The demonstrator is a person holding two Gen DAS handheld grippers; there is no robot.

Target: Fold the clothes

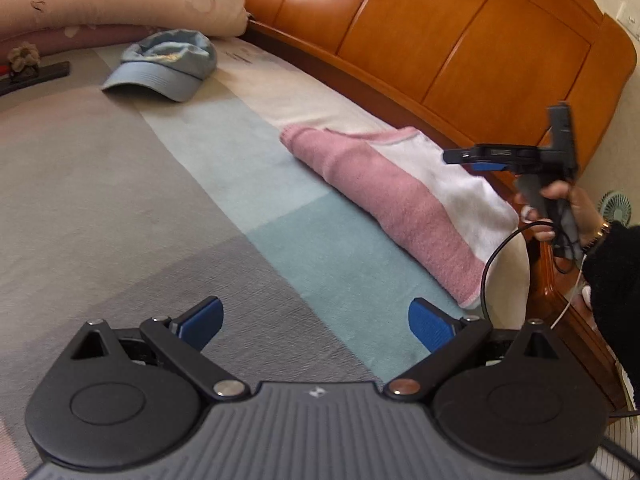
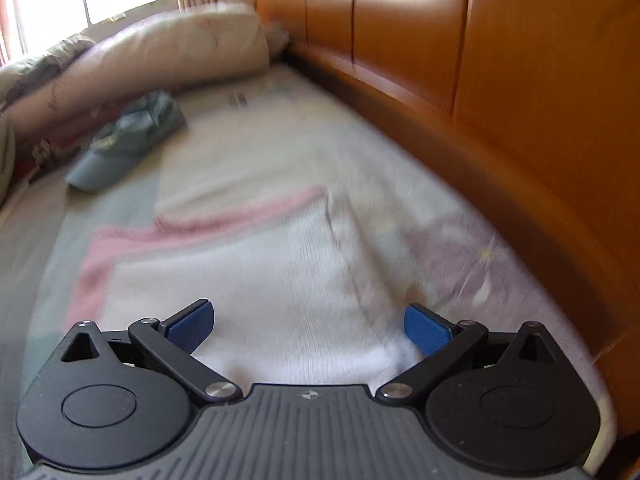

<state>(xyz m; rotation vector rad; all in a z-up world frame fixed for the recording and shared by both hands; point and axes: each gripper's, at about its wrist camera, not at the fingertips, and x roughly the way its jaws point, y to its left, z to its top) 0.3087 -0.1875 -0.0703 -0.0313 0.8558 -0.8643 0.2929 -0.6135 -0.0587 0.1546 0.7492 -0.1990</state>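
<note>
A pink and white knitted garment point(image 1: 396, 196) lies folded into a long strip on the bed, close to the wooden headboard. My left gripper point(image 1: 316, 322) hovers open over the striped bedsheet, nothing between its blue pads, the garment ahead to its right. In the left wrist view a hand holds my right gripper point(image 1: 472, 160) above the garment's white half. The blurred right wrist view has my right gripper point(image 2: 308, 326) open just above the garment's white part point(image 2: 256, 272), its pink edge to the left.
A blue cap point(image 1: 164, 66) rests on the bed point(image 1: 120, 200) near rolled pink and cream bedding point(image 1: 120, 0). The orange wooden headboard point(image 1: 460, 40) runs along the right side. A dark-sleeved arm point(image 1: 616, 280) and a cable point(image 1: 496, 256) are at the right edge. A small fan point(image 1: 616, 208) stands beyond.
</note>
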